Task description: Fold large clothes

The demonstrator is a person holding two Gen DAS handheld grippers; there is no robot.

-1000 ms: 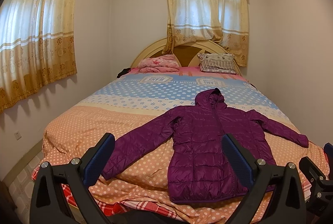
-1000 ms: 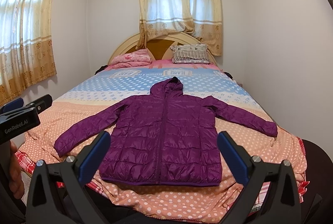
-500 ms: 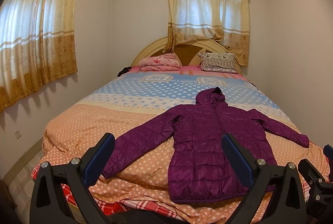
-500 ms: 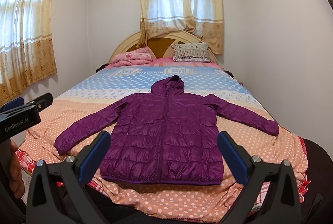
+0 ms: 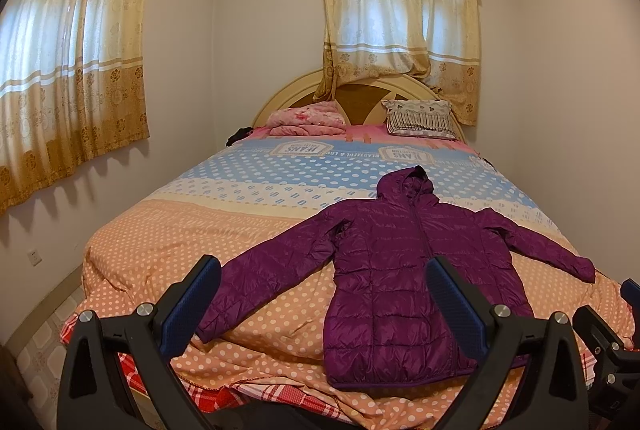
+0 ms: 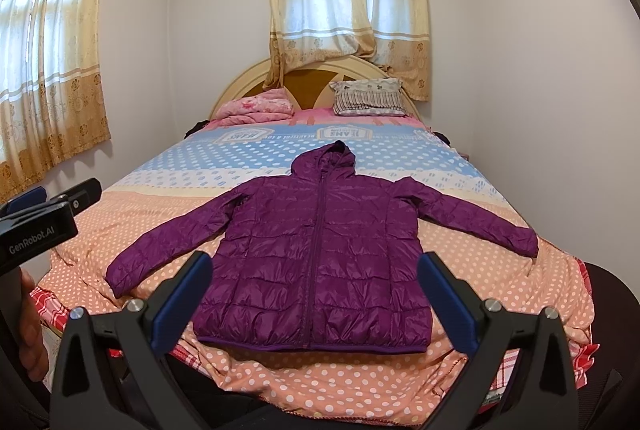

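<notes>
Purple quilted jacket lies flat on the bed, hood away from you, sleeves spread sideways. Your right gripper, jaws apart, faces its hem squarely; your left gripper, also apart and empty, sits nearer the left sleeve.

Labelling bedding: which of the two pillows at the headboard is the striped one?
The pillow on the right, grey-and-white striped, leaning on the headboard; the left one is plain pink floral.
</notes>
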